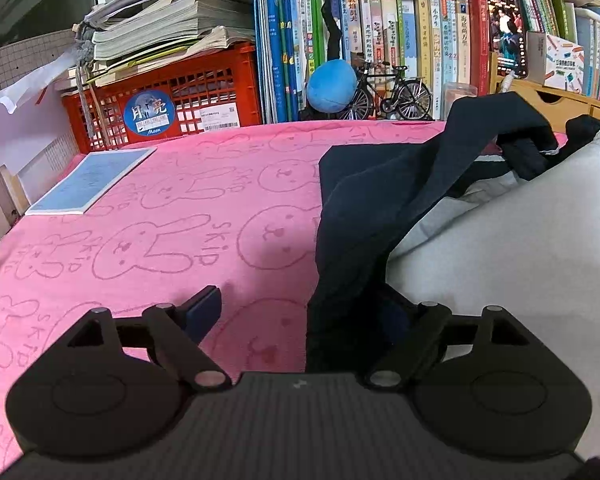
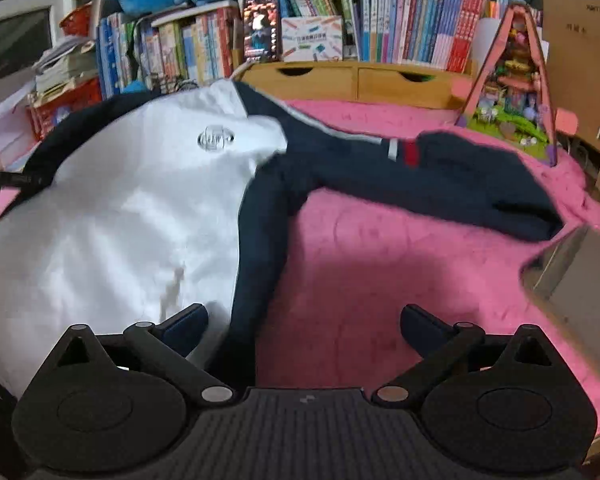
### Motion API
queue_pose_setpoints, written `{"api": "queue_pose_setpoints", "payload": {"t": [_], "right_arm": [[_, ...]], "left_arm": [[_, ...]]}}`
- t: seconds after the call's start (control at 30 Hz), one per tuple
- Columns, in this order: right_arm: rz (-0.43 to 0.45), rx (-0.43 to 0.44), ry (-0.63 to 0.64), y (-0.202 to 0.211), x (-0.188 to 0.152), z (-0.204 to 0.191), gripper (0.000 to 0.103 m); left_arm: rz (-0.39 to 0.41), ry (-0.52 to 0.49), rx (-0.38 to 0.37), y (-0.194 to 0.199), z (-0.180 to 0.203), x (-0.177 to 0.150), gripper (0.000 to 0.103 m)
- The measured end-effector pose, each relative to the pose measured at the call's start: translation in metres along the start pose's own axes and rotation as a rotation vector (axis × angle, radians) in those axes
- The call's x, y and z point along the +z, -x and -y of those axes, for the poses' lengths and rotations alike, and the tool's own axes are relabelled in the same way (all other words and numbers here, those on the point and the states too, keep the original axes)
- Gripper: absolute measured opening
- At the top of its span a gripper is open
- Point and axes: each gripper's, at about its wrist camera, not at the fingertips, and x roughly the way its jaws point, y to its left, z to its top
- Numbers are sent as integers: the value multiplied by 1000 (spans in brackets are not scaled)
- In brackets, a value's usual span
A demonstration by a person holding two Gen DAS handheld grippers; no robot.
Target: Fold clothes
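Jacket (image 2: pixel 112 208), "SKIP" blanket (image 1: pixel 148 216), "Moon" crate (image 1: pixel 204 96)

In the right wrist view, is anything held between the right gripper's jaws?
No, the right gripper stands wide open, with only pink blanket between its jaws.

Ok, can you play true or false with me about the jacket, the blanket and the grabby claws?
1. The white and navy jacket lies on a pink bunny-print blanket. True.
2. The right gripper is squeezing the navy sleeve. False: its jaws stand wide open, nothing between the pads.
3. A small model bicycle stands by the books. True.
4. The plastic crate is green. False: it is red.
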Motion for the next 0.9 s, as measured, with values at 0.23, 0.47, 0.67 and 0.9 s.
{"api": "queue_pose_setpoints", "payload": {"t": [0.23,0.47,0.67,0.9], "right_arm": [[183,5,327,-50,96,-57,103],[138,193,182,-164,135,-108,103],[48,215,92,-201,121,-112,103],[-48,203,66,-217,115,-113,103]], "left_arm": [[144,-8,-230,50,-7,29,100],[75,-93,-230,-5,41,95,103],[-80,-134,-169,-67,73,108,55],[-31,60,-133,-62,42,123,13]]}}
